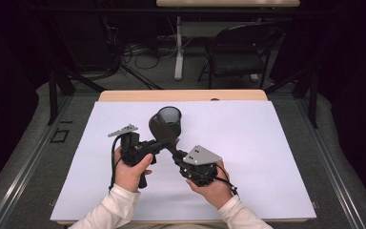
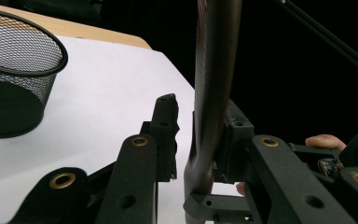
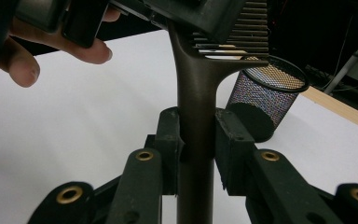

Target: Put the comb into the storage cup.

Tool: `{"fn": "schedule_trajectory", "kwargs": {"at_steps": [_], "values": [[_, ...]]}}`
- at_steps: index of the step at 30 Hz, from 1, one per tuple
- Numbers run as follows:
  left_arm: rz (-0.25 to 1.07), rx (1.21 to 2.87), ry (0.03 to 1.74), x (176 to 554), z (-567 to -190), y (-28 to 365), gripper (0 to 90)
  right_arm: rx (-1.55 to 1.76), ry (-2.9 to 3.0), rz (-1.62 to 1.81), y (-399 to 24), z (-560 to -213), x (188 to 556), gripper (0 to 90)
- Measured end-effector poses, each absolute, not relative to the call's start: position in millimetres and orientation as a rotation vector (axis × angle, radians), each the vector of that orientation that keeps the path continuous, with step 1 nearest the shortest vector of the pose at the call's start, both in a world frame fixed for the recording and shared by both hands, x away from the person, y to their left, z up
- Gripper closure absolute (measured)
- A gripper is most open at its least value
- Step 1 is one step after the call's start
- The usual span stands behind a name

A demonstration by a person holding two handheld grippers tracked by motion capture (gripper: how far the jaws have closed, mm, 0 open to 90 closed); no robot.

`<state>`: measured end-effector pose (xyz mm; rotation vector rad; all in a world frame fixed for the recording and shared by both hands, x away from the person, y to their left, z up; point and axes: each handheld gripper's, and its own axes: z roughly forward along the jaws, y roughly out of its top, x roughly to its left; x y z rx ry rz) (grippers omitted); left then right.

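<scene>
Item: dark spatula (image 1: pixel 163 128), held above table (image 1: pixel 267 157) centre. Right gripper (image 3: pixel 196 144) fingers pinch its handle. Left gripper (image 2: pixel 186 135) fingers flank the blade, slightly apart. Mesh cup (image 1: pixel 170 116) at 12 o'clock.

Both hand-held grippers meet mid-bench, jaws angled toward each other.
The right hand-held gripper (image 1: pixel 177 156) is clamped tight; the left hand-held gripper (image 1: pixel 159 144) has jaws slightly parted, only one touching; white-sleeved forearms enter from below.
</scene>
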<state>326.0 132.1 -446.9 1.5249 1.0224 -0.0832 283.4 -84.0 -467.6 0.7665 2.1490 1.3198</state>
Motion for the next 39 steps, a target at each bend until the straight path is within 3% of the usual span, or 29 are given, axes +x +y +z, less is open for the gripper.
{"fn": "schedule_trajectory", "kwargs": {"at_steps": [39], "values": [[-0.152,1.467,1.062,325.3,-451.3,131.4,82.4,0.783,2.153,1.331,-84.7,-469.3,285.1,72.8]]}}
